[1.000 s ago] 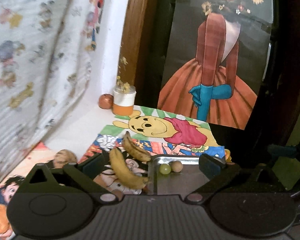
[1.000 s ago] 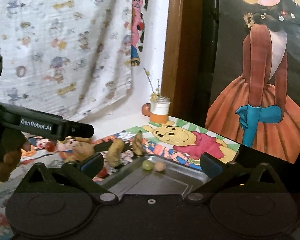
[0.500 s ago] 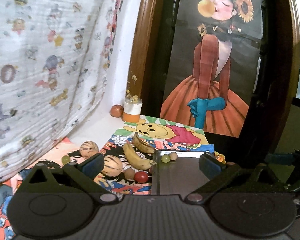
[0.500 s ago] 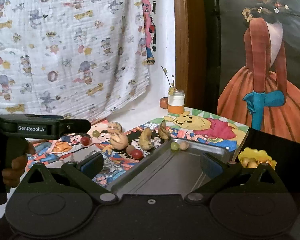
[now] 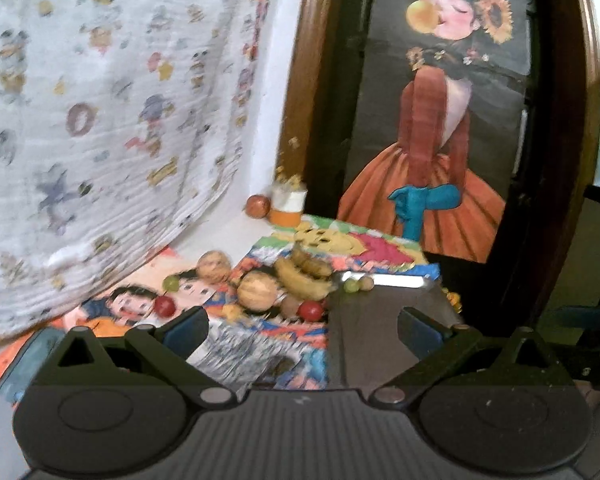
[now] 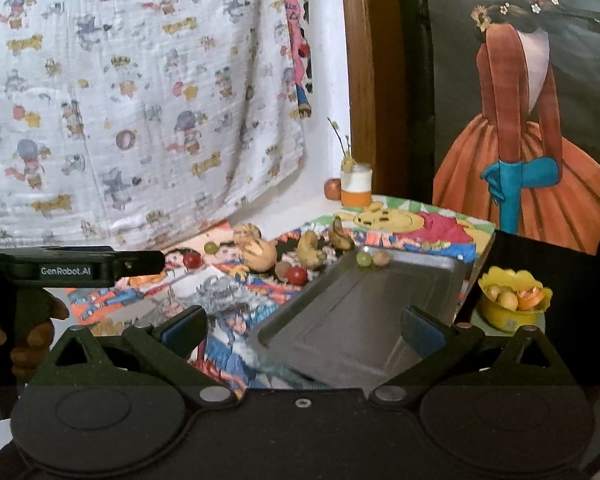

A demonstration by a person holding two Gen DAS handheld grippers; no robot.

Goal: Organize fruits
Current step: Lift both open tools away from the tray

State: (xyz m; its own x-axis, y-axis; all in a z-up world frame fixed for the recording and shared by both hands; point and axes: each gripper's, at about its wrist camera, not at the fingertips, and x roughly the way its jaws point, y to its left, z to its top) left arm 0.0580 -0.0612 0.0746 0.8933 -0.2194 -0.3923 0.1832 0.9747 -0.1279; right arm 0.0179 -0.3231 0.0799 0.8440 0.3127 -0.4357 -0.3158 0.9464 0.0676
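Note:
A grey metal tray [image 6: 364, 312] [image 5: 380, 328] lies on a cartoon-print cloth, with a green grape [image 6: 364, 258] [image 5: 351, 285] and a small tan fruit [image 6: 380, 257] at its far edge. Left of it lie two bananas [image 5: 302, 276] [image 6: 311, 250], two round tan fruits [image 5: 257, 290] [image 5: 213, 266], two red fruits [image 5: 310, 310] [image 5: 164, 305], a brownish ball [image 5: 289, 305] and another grape [image 5: 171, 282]. My left gripper [image 5: 302, 330] is open and empty, held back from the fruit. My right gripper [image 6: 304, 330] is open and empty above the tray's near end.
A white-and-orange jar [image 6: 355, 185] and a red apple [image 6: 333, 189] stand at the back by a wooden frame. A yellow bowl [image 6: 514, 300] of fruit sits right of the tray. A patterned cloth [image 6: 140, 100] hangs on the left. A hand [image 6: 28, 332] holds the left gripper.
Both grippers have pulled back and up from the fruit, so more of the cloth and tray shows. Both stay open and empty.

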